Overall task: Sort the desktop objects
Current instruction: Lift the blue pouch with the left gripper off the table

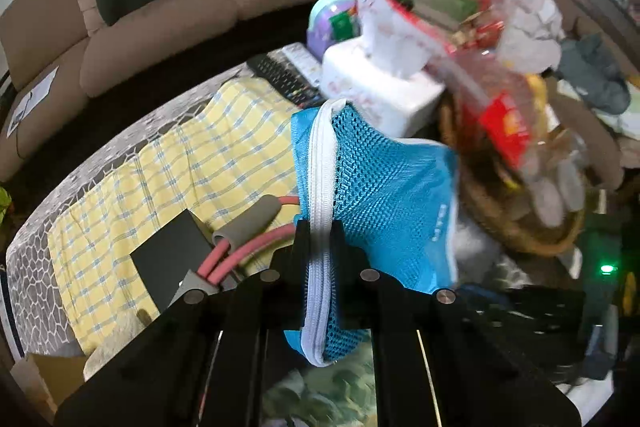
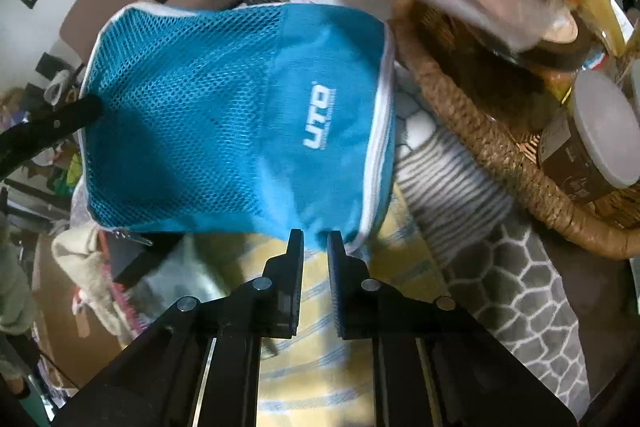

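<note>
A blue mesh zip pouch [image 1: 372, 183] with a white zipper hangs in the air. My left gripper [image 1: 320, 231] is shut on its zipper edge. In the right wrist view the pouch [image 2: 240, 119] shows its flat side with white lettering, and the left gripper's black finger [image 2: 72, 115] grips its left edge. My right gripper [image 2: 315, 239] sits at the pouch's lower edge with the jaws close together; whether they pinch the fabric is unclear.
A wicker basket [image 2: 480, 143] full of snacks and jars stands at the right. A white tissue box [image 1: 384, 87], remotes [image 1: 284, 75], a black pad [image 1: 172, 255] and a pink resistance band [image 1: 240, 255] lie on the yellow checked cloth [image 1: 168, 179].
</note>
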